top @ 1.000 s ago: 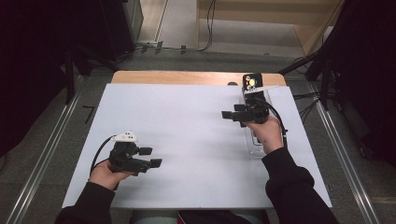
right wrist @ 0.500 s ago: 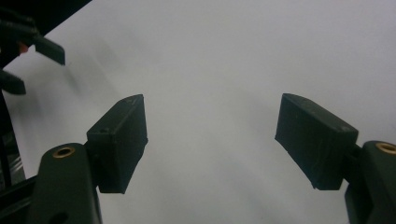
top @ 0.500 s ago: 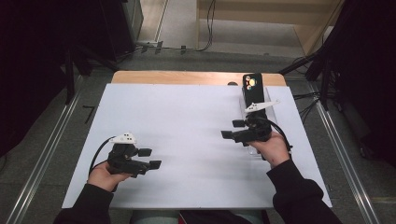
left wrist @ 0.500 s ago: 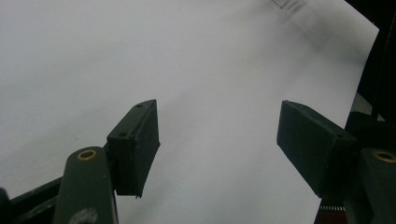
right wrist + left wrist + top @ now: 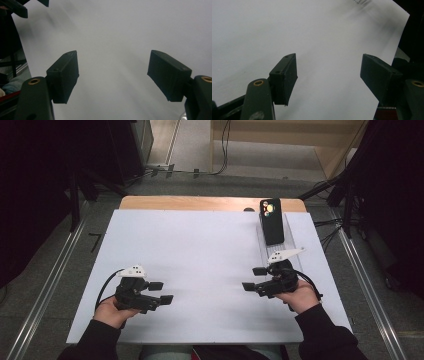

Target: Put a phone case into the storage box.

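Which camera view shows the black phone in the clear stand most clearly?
The high view: the black phone stands upright in the clear stand at the table's far right, seen whole. The left gripper view catches just a blurred clear corner at its top edge; the right gripper view looks at white table.

A white sheet (image 5: pixel 200 255) covers the wooden tabletop (image 5: pixel 200 203), whose bare strip shows at twelve o'clock. Cables (image 5: pixel 220 150) trail over the grey floor (image 5: pixel 65 270) beyond.

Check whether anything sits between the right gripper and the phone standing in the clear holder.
Nothing visible does. The right gripper, jaws open and empty, is nearer the person than the phone, with just the clear holder and bare white tabletop between.
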Demonstrator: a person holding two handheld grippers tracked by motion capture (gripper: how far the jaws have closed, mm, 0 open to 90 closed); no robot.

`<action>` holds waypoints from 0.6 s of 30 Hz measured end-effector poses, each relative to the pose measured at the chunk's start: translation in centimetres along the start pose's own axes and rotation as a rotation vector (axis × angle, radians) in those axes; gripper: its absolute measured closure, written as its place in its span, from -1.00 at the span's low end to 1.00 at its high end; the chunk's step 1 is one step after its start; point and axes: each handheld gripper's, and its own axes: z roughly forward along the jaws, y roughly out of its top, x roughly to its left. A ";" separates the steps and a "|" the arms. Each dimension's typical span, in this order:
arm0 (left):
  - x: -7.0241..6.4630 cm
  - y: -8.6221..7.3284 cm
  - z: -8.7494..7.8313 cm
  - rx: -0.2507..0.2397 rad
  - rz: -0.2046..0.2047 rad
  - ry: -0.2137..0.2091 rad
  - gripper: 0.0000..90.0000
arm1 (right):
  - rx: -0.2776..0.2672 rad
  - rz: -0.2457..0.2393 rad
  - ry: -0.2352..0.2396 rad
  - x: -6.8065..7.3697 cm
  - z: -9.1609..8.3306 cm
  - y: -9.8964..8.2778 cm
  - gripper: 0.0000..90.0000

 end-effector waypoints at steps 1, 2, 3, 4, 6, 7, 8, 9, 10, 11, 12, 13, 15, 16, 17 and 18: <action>0.0 0.0 0.0 0.003 0.003 0.001 -0.33 | 0.001 -0.001 0.002 0.1 -0.1 -0.3 -0.49; -0.1 -0.1 0.0 0.005 0.005 0.004 -0.33 | 0.001 -0.005 0.001 0.1 -0.2 -0.6 -0.49; -0.2 -0.1 0.0 0.005 0.003 0.000 -0.33 | 0.001 -0.011 -0.001 0.1 -0.3 -0.8 -0.49; -0.2 -0.2 0.0 0.005 0.006 -0.003 -0.33 | 0.000 -0.013 -0.001 0.2 -0.4 -1.1 -0.49; -0.4 -0.2 0.0 0.007 0.009 -0.005 -0.33 | -0.002 -0.013 0.003 0.2 -0.6 -1.8 -0.49; -0.5 -0.3 0.0 0.005 0.008 -0.009 -0.33 | -0.001 -0.014 0.009 0.2 -0.6 -2.1 -0.49; -0.6 -0.3 0.0 0.007 0.013 -0.008 -0.33 | 0.006 -0.008 0.009 0.3 -0.6 -2.4 -0.49; -0.6 -0.4 0.0 0.008 0.015 -0.011 -0.33 | 0.012 -0.006 0.010 0.3 -0.6 -2.7 -0.49; -0.7 -0.4 0.0 0.007 0.013 -0.017 -0.33 | 0.013 -0.008 0.004 0.3 -0.7 -3.0 -0.49; -0.7 -0.5 0.0 0.007 0.016 -0.016 -0.33 | 0.017 -0.009 0.004 0.3 -0.7 -3.3 -0.49; -0.8 -0.5 0.1 0.009 0.017 -0.015 -0.33 | 0.021 -0.014 0.002 0.3 -0.8 -3.6 -0.49; -0.8 -0.6 0.1 0.016 0.021 -0.016 -0.33 | 0.024 -0.011 0.000 0.2 -0.9 -3.9 -0.49; -0.8 -0.6 0.2 0.017 0.018 -0.013 -0.33 | 0.029 -0.011 -0.010 0.1 -1.1 -4.4 -0.49; -0.8 -0.7 0.2 0.022 0.020 -0.012 -0.33 | 0.031 -0.011 -0.011 0.0 -1.1 -4.6 -0.49; -0.7 -0.7 0.2 0.024 0.021 -0.012 -0.33 | 0.033 -0.010 -0.017 -0.1 -1.2 -4.8 -0.49; -0.7 -0.7 0.3 0.027 0.019 -0.010 -0.33 | 0.034 -0.008 -0.022 -0.3 -1.3 -5.0 -0.49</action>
